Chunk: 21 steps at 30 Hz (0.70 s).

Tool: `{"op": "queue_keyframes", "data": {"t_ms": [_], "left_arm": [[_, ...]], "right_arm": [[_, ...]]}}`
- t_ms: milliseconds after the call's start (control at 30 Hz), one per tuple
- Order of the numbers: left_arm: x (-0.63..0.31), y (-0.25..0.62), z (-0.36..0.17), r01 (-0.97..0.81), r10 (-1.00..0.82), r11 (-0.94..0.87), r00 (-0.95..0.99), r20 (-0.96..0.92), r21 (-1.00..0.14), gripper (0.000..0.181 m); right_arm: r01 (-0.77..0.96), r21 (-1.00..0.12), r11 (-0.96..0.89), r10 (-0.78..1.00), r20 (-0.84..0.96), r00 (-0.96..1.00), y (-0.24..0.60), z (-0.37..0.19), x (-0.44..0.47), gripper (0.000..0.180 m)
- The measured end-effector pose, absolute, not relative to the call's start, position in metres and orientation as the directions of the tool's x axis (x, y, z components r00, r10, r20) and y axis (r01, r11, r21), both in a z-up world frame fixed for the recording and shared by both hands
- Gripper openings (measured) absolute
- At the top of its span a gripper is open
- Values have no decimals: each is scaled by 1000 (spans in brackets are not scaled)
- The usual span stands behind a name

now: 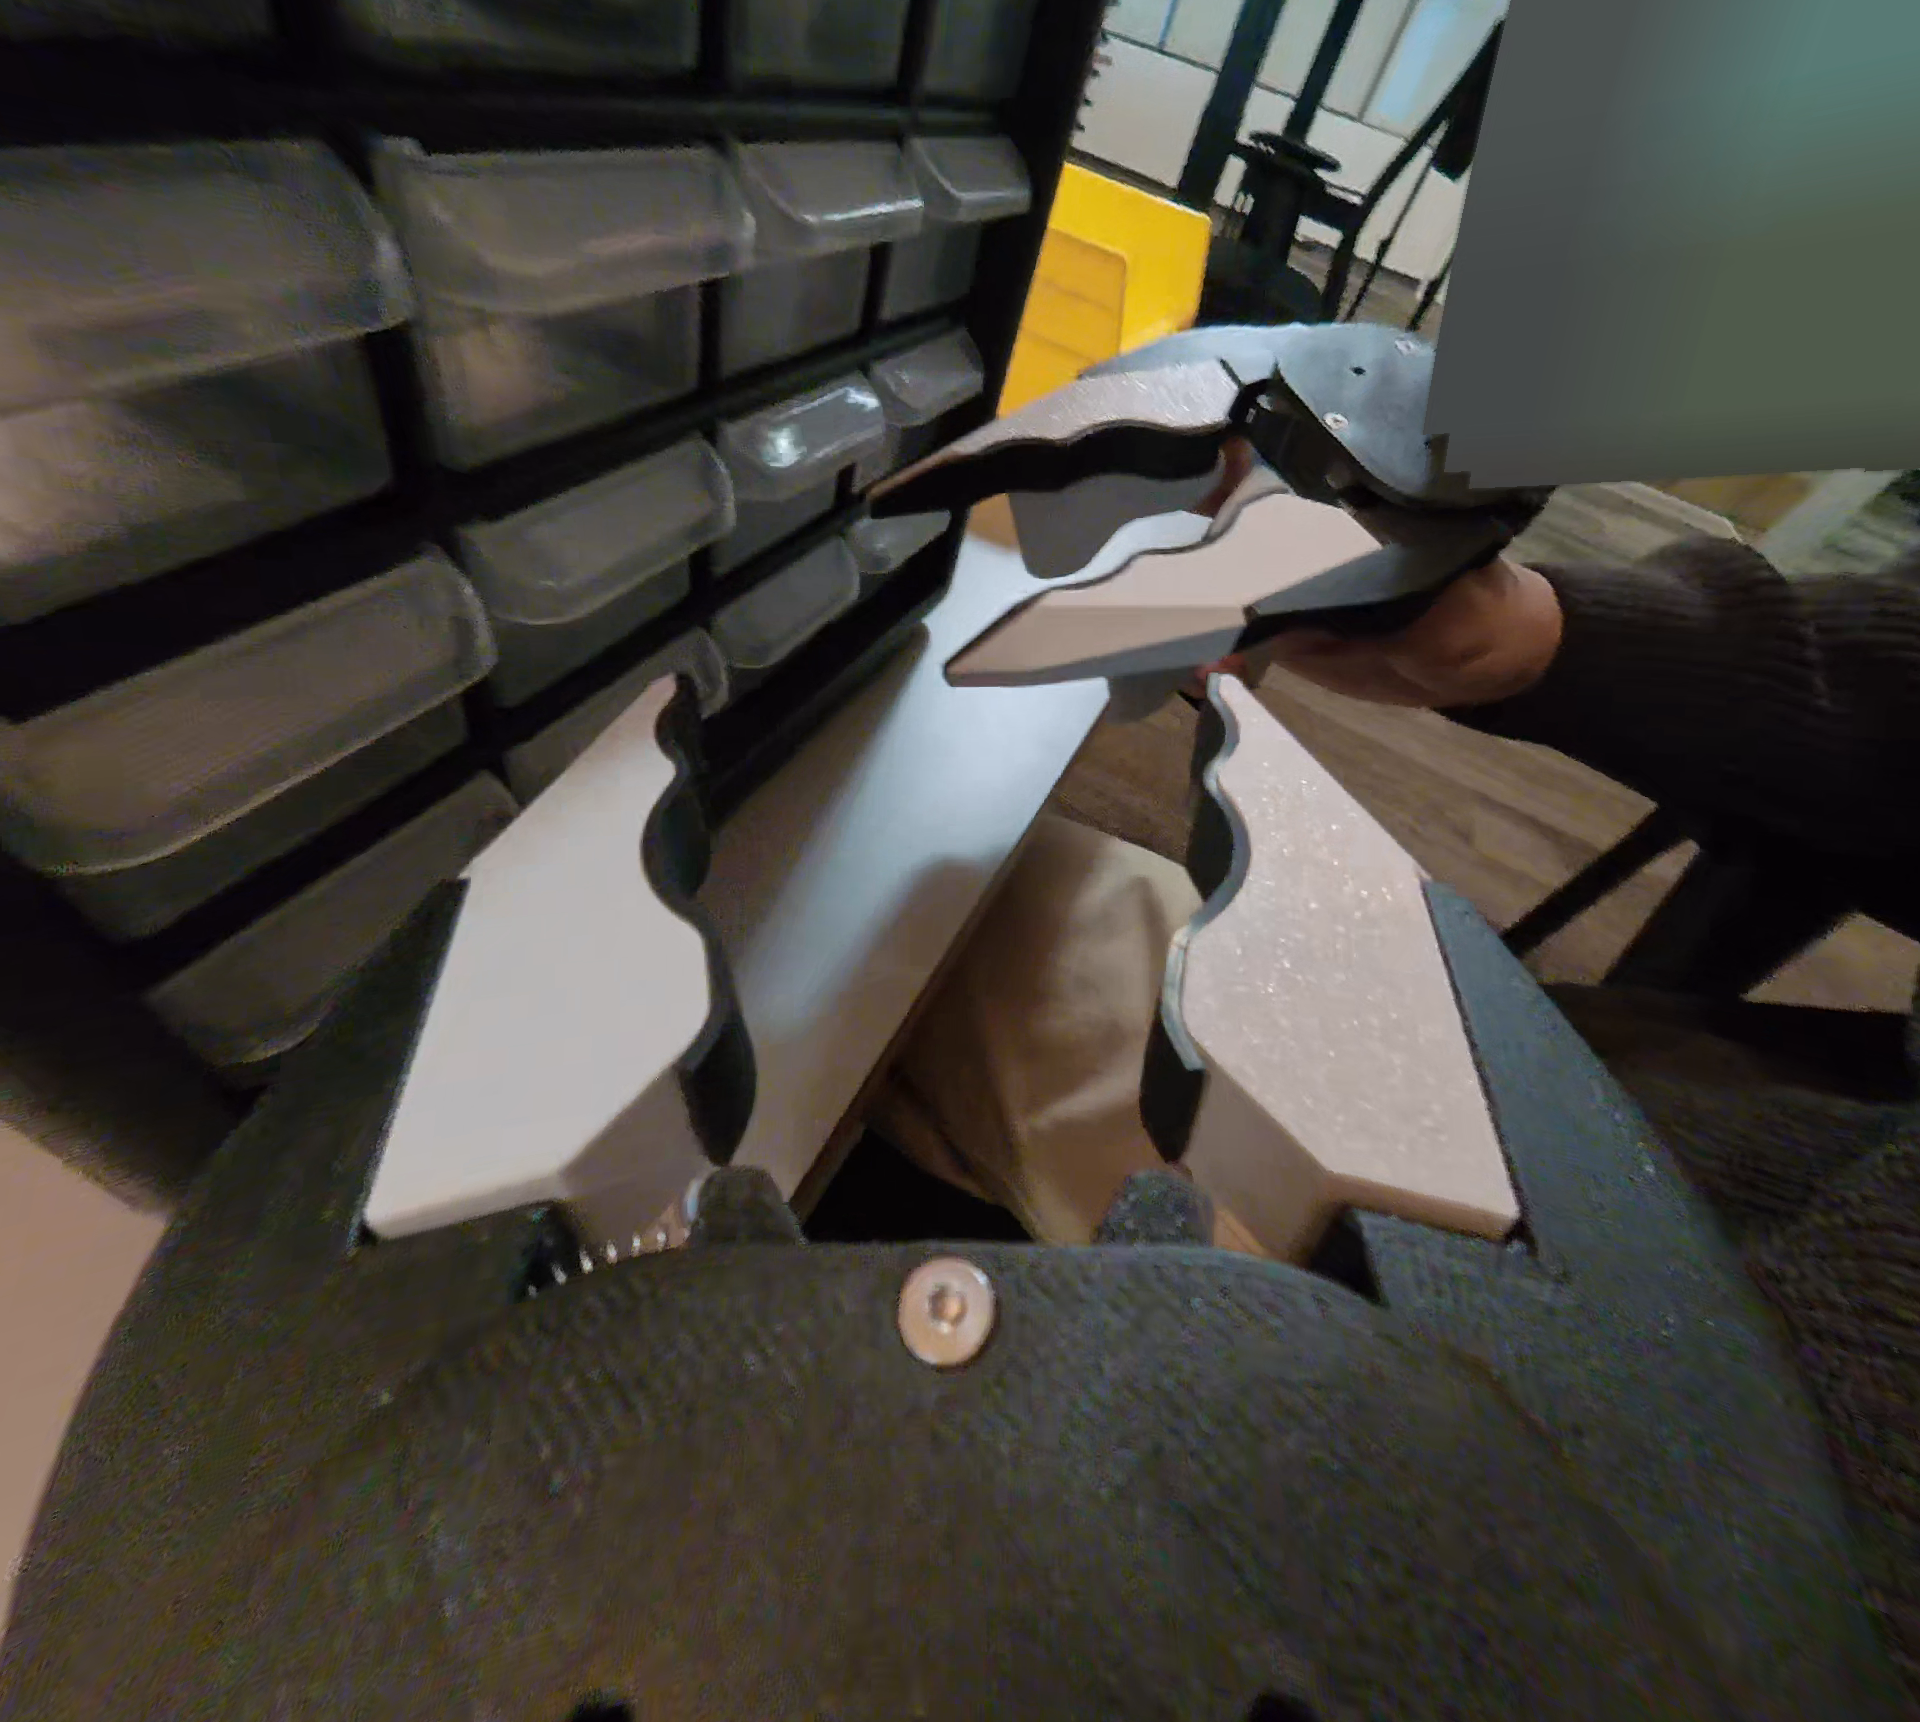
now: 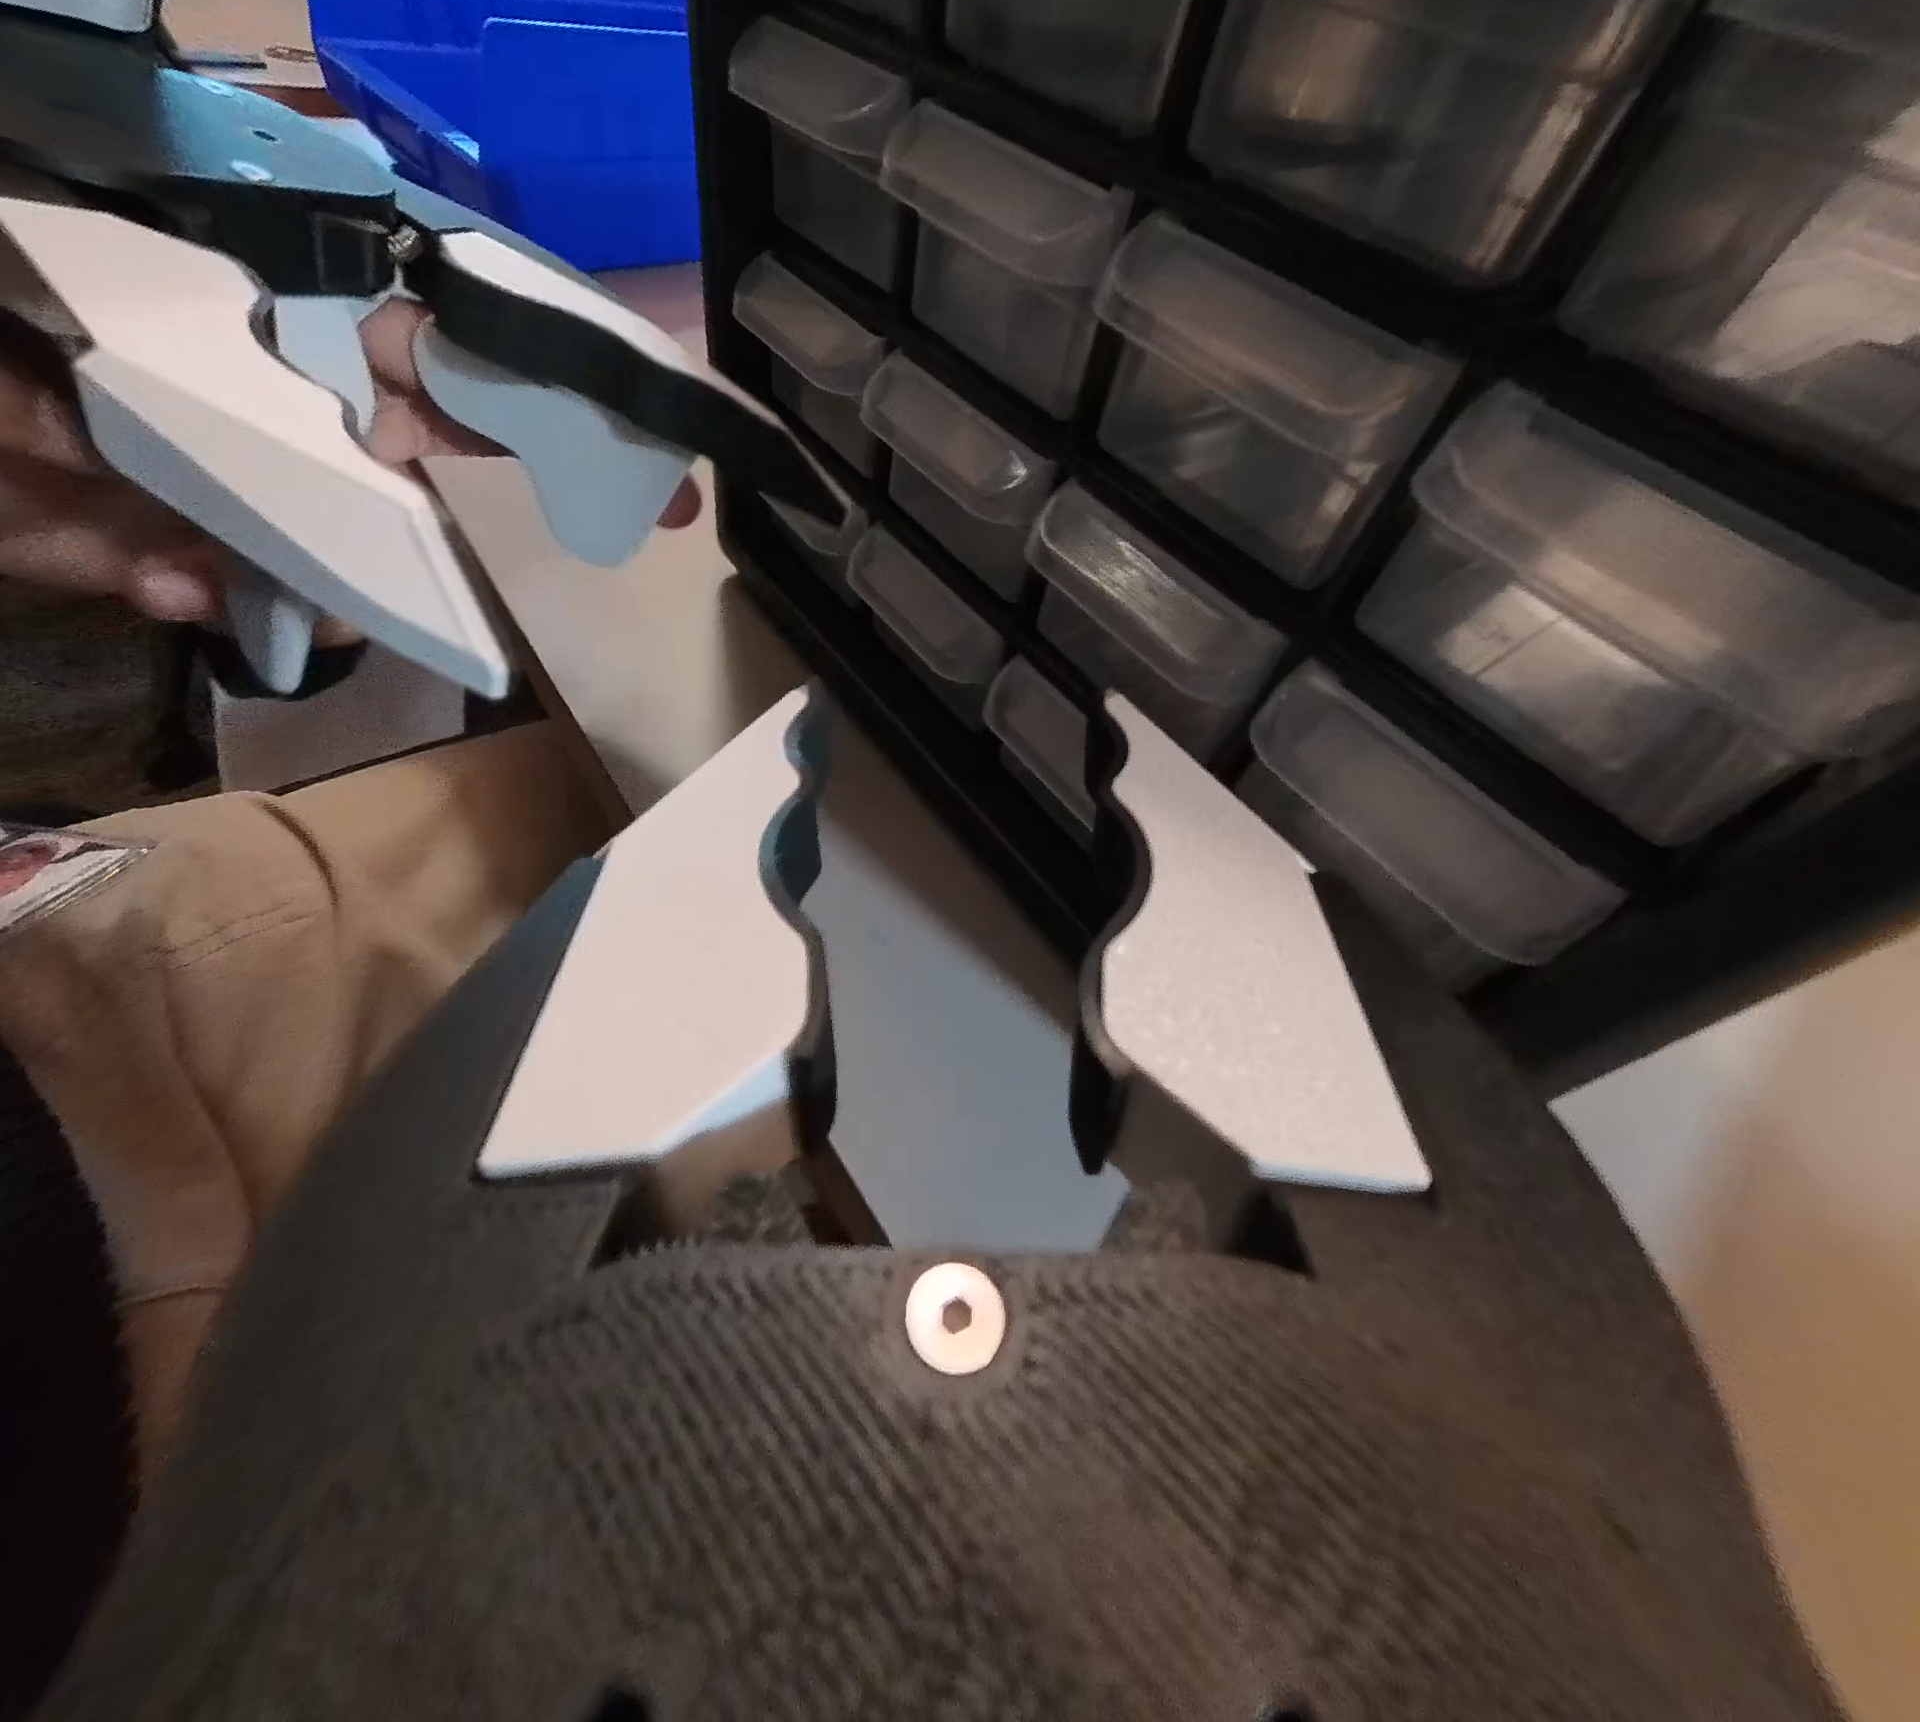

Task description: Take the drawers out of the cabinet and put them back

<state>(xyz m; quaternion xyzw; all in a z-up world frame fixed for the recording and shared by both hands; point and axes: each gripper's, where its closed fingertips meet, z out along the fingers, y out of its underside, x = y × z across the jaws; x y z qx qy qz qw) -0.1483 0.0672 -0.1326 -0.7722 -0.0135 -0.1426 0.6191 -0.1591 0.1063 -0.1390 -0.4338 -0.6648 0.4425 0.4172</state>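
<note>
Cabinet [image 1: 520,322] faces both hand-held grippers, left [image 1: 940,716] and right [image 2: 956,737], spread, empty.

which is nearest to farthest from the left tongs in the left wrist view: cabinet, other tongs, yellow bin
1. cabinet, right by the left tongs, on their left
2. right tongs, ahead to the right
3. yellow bin, behind the cabinet's right edge

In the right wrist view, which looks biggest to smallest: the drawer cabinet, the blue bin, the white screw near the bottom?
1. Drawer cabinet, filling most of the upper right.
2. Blue bin, though it sits farther back, so its true size is unsure.
3. White screw, clearly smallest.
</note>
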Motion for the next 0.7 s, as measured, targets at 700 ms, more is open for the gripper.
{"op": "queue_keyframes", "data": {"t_ms": [700], "left_arm": [[-174,66,-124,261,-52,-163,961,272,-952,99]], "right_arm": [[235,-938,256,937,182,-297,103,-148,-159,51]]}}
